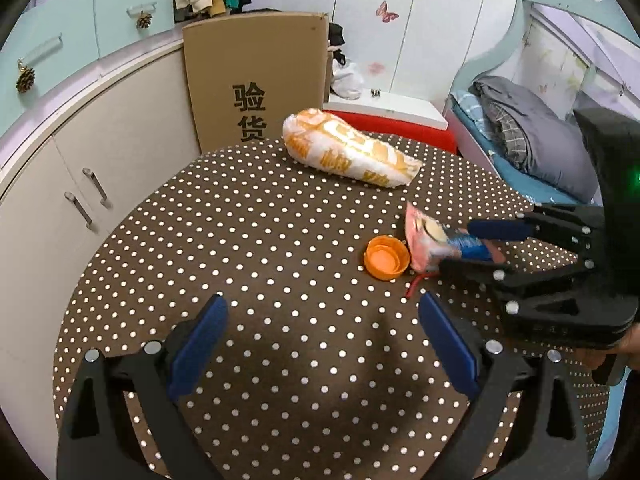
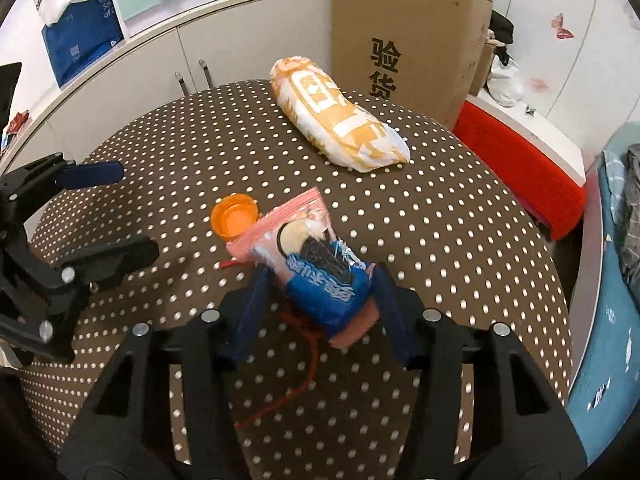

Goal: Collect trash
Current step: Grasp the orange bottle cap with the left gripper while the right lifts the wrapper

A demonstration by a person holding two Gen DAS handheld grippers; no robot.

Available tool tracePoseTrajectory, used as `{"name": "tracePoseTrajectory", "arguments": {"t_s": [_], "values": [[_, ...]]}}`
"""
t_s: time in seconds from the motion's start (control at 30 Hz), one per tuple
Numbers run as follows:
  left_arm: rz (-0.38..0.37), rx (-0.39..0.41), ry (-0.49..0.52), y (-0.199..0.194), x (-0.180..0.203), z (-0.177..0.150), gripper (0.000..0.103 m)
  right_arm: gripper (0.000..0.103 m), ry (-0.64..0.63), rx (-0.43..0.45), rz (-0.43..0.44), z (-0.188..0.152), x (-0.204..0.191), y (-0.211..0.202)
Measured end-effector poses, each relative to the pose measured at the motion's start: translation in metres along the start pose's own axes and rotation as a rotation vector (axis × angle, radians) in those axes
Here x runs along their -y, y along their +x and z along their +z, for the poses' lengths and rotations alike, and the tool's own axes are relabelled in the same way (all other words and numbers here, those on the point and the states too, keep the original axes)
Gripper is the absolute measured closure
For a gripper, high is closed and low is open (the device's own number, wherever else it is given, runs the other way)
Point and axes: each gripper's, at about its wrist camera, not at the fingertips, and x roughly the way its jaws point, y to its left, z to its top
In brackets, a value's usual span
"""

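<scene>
1. I have the right gripper (image 2: 320, 300) closed partway around the pink-and-blue snack wrapper (image 2: 312, 264); its blue pads sit against the wrapper's sides, which looks to me like a grip, though the wrapper seems not yet lifted off the dotted table (image 2: 440, 240).
2. My left gripper (image 1: 320, 344) hovers wide open and empty, with only tablecloth between its fingers.
3. The orange cap (image 1: 386, 258) lies just beside the wrapper, untouched.
4. The orange-and-white bag (image 1: 348, 152) lies at the far edge, well apart.
5. I see no bin in either view, so I judge collection barely begun: one piece gripped, two left.
</scene>
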Motion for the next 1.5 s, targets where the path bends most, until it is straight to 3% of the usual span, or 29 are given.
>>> {"name": "tracePoseTrajectory", "arguments": {"t_s": [0.23, 0.37, 0.47, 0.6, 0.67, 0.7, 0.83, 1.1, 1.5], "values": [[-0.017, -0.024, 0.052, 0.024, 0.016, 0.008, 0.009, 0.060, 0.103, 0.012, -0.046, -0.009, 0.030, -0.013], [-0.026, -0.030, 0.067, 0.035, 0.021, 0.014, 0.009, 0.048, 0.093, 0.032, -0.047, -0.012, 0.033, -0.018], [-0.034, -0.038, 0.064, 0.041, 0.021, 0.019, 0.015, 0.048, 0.081, 0.027, -0.046, -0.007, 0.034, -0.013], [-0.015, -0.032, 0.124, 0.042, 0.030, 0.022, 0.044, 0.049, 0.032, 0.010, -0.063, -0.001, 0.022, 0.002], [-0.022, -0.029, 0.138, 0.040, 0.032, 0.022, 0.063, 0.061, 0.045, 0.016, -0.067, -0.001, 0.021, 0.003], [-0.021, -0.028, 0.141, 0.040, 0.032, 0.022, 0.074, 0.063, 0.067, 0.019, -0.056, -0.002, 0.023, 0.002], [-0.090, -0.045, 0.105, 0.035, 0.022, 0.019, 0.074, 0.067, 0.134, 0.045, -0.068, -0.015, 0.029, -0.011], [-0.126, -0.012, 0.080, 0.003, 0.021, 0.008, 0.074, 0.067, 0.293, 0.163, -0.128, -0.051, 0.051, -0.073], [-0.246, 0.088, 0.165, -0.049, 0.089, 0.028, 0.074, 0.067, 0.426, 0.318, -0.215, -0.102, 0.064, -0.170]]}}
